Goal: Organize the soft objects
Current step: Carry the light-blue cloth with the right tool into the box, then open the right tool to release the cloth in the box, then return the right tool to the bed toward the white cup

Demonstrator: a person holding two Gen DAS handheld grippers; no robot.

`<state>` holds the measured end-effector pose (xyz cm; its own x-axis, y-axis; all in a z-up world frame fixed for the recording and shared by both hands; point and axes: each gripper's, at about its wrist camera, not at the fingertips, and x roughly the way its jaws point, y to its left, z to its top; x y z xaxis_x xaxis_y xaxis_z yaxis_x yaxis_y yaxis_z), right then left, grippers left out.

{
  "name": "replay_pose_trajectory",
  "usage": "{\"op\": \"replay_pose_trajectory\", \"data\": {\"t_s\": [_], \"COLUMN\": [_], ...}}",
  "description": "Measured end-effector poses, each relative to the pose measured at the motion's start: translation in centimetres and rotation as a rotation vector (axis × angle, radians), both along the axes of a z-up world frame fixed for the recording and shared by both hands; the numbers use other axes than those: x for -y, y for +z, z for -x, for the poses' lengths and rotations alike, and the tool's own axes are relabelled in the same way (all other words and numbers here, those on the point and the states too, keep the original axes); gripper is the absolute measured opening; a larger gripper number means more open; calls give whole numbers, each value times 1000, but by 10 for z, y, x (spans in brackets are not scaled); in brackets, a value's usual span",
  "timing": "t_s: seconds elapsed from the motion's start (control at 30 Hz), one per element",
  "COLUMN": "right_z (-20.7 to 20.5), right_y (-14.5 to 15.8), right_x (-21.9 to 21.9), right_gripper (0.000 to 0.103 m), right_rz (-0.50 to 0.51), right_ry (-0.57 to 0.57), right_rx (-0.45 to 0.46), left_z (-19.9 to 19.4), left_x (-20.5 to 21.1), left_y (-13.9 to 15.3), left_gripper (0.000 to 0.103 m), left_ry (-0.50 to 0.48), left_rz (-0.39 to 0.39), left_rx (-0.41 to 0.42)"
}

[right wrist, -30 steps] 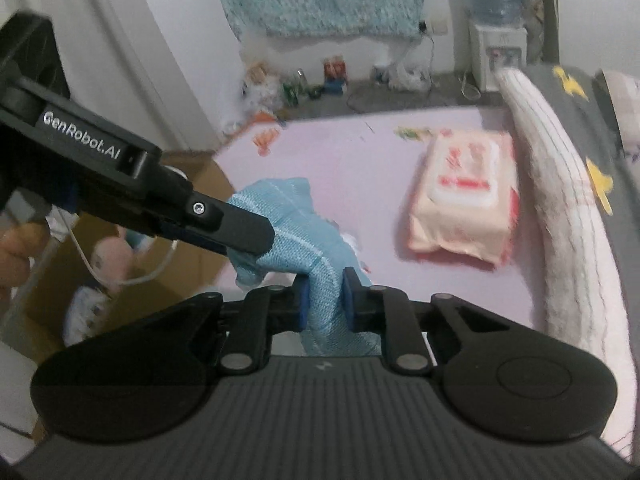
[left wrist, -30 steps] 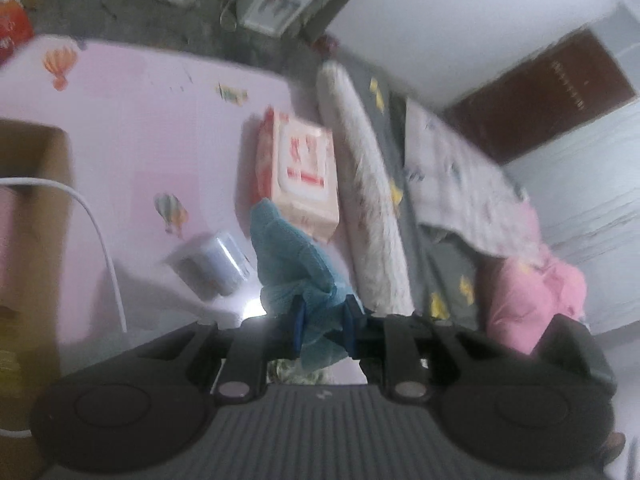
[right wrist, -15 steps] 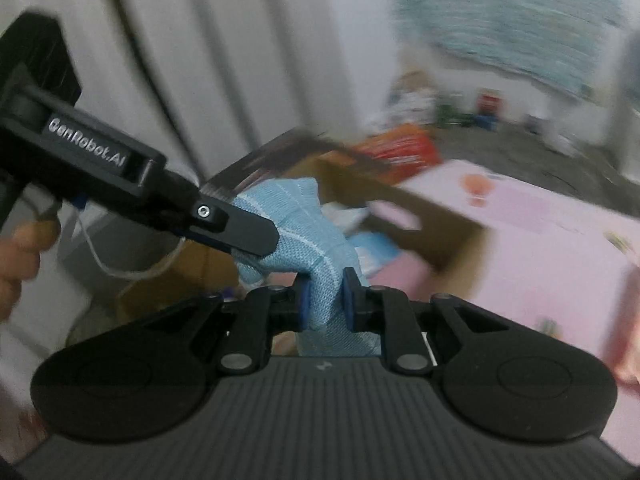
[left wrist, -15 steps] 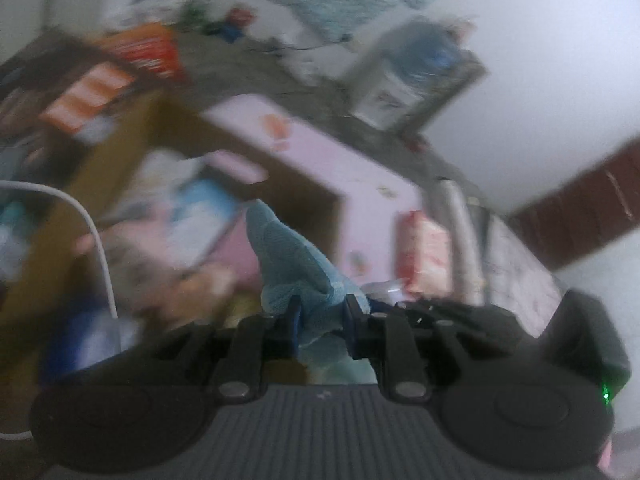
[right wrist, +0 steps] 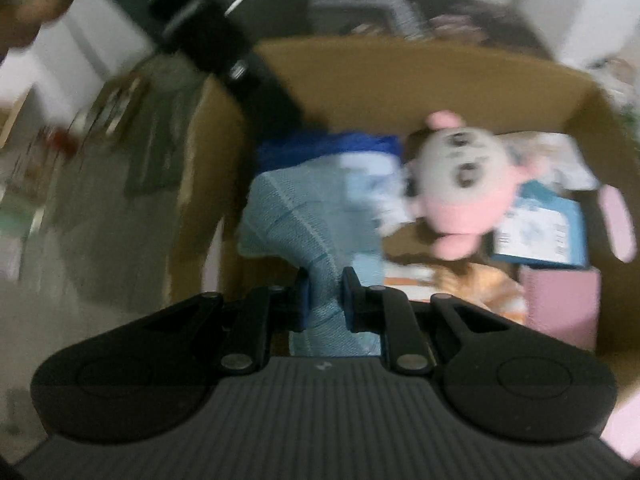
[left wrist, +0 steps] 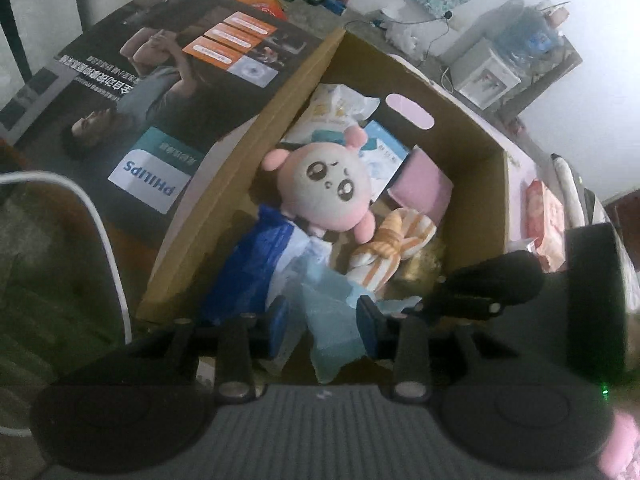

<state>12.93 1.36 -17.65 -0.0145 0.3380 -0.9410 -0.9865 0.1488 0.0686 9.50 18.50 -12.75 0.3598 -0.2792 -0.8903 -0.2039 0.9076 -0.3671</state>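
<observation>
Both grippers are hanging over the open brown cardboard box (left wrist: 472, 148), pointing steeply down so the load can drop inside. The left gripper (left wrist: 323, 326) is letting go: its jaws are opening, and the light blue knitted cloth (left wrist: 332, 320) sits loose between the blue pads, no longer pinched. The right gripper (right wrist: 325, 295) is clenched on that cloth (right wrist: 304, 216), likely to steer it in. Below it are lying the round pink plush toy (left wrist: 326, 184) and an orange-striped soft bundle (left wrist: 390, 246), already gathered.
</observation>
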Motion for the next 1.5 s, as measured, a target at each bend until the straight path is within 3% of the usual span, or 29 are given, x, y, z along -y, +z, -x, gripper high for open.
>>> {"op": "replay_pose_trajectory", "data": {"t_s": [0.17,0.33,0.47,0.57,0.63,0.7,0.8,0.93,1.0,1.27,1.5], "right_z": [4,-15,-55,-77,-86,-93,-97,-99,-94,-78,-91], "right_y": [-24,-47,-65,-62,-59,-55,-44,-32,-32,-72,-18], "right_x": [-26,-44,-51,-42,-34,-24,-8,17,22,9,69], "right_gripper": [15,17,23,33,47,50,51,54,54,54,54], "right_rz": [115,171,181,147,122,99,54,-31,-29,-18,-249], "right_ry": [151,180,2,-156,-243,-318,-422,-561,-601,-679,-827], "right_rx": [-138,-341,-497,-527,-538,-543,-552,-654,-664,-710,-685], "left_z": [2,7,7,4,0,-5,-13,-17,-17,-17,-22], "left_x": [-3,-2,1,7,13,21,31,37,37,39,51], "left_y": [-4,-11,-13,-15,-17,-19,-25,-29,-31,-27,-18], "left_gripper": [38,38,38,38,38,38,38,38,38,40,48], "left_ry": [-42,-86,-130,-168,-197,-224,-260,-290,-296,-340,-359], "left_rz": [1,-1,-5,-23,-43,-69,-95,-127,-125,-152,-131], "left_rx": [-5,-19,-16,-14,-12,-14,-27,-41,-55,-77,-45]}}
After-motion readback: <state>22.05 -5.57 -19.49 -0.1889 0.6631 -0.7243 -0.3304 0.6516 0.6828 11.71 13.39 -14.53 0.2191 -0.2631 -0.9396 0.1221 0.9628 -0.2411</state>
